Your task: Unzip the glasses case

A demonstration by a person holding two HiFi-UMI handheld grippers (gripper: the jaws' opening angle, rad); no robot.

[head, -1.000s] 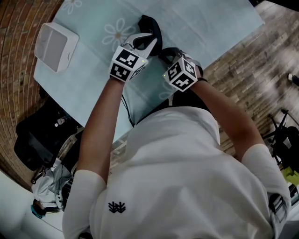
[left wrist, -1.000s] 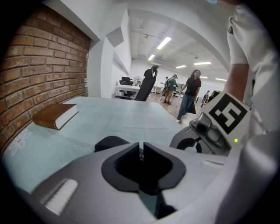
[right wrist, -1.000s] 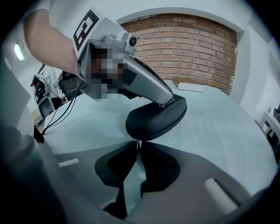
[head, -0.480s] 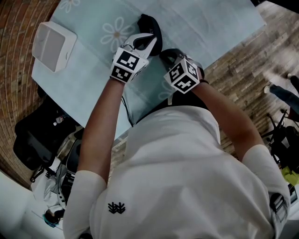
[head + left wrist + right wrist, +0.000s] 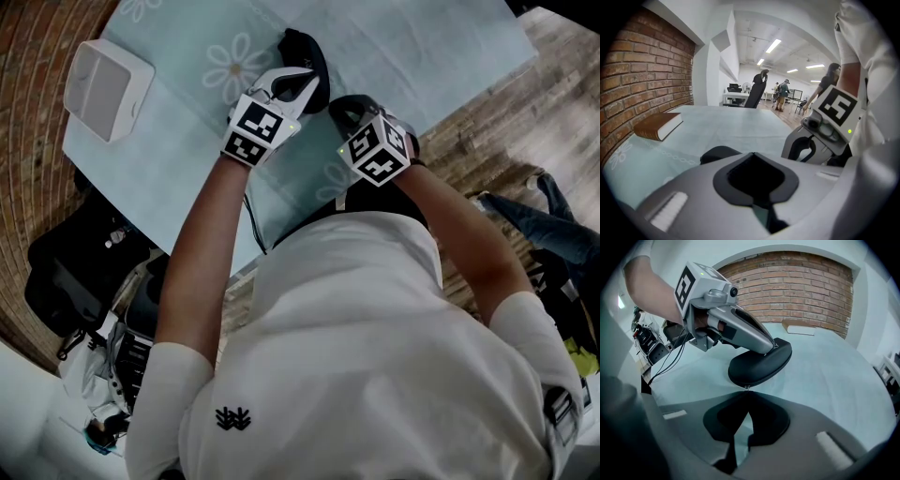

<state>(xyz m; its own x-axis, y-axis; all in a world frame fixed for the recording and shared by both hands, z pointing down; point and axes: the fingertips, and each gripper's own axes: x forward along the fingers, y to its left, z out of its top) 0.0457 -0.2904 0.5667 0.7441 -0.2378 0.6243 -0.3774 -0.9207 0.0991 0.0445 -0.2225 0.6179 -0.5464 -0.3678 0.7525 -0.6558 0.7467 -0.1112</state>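
Observation:
A black glasses case [image 5: 303, 58] lies on the pale blue tablecloth [image 5: 412, 42]. In the right gripper view the case [image 5: 759, 364] sits just beyond my jaws. My left gripper [image 5: 298, 86] is shut and its fingers [image 5: 752, 333] rest slanted on top of the case. In its own view only a dark bulge of the case [image 5: 718, 153] shows past the jaws. My right gripper [image 5: 746, 391] is shut at the case's near end, pinching the small metal zipper pull [image 5: 746, 388]. In the head view the right gripper [image 5: 343, 109] is just right of the case.
A white square container [image 5: 103, 89] stands at the table's left end. A brown book [image 5: 658, 125] lies by the brick wall [image 5: 801, 282]. The table edge runs close to the person's body. Bags and cables lie on the floor at left, and a person's legs [image 5: 534, 220] at right.
My right gripper has shifted slightly right, away from the case, still shut. The left gripper has stayed on the case. A person's legs have come into view at right.

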